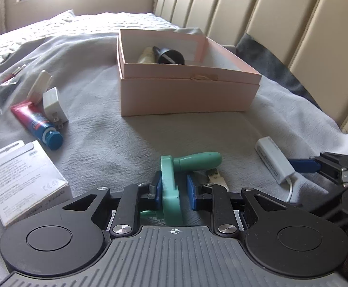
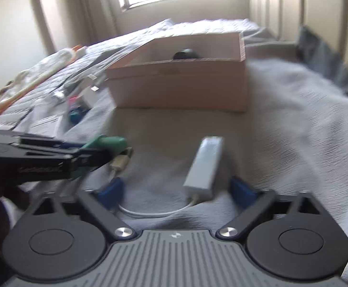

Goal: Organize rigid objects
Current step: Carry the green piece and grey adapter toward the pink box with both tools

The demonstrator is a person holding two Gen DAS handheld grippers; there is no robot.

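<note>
Left gripper point(image 1: 174, 191) sits low over the grey blanket point(image 1: 107, 143), blue pads pressed against both sides of a teal tool point(image 1: 171, 186) whose rounded handle sticks out forward-right, a USB plug point(image 1: 215, 175) just beside it. Right gripper point(image 2: 176, 189) has fingers spread wide, straddling but not touching the white adapter point(image 2: 205, 165) lying on the blanket with its cable point(image 2: 150, 211) looped toward the camera. Pink box point(image 1: 185, 91) stands ahead, open, with a black item point(image 1: 170, 56) and a cream tube point(image 1: 146, 56) inside; toothpaste tube point(image 1: 39, 124), white charger point(image 1: 54, 105) and white carton point(image 1: 23, 184) lie left.
</note>
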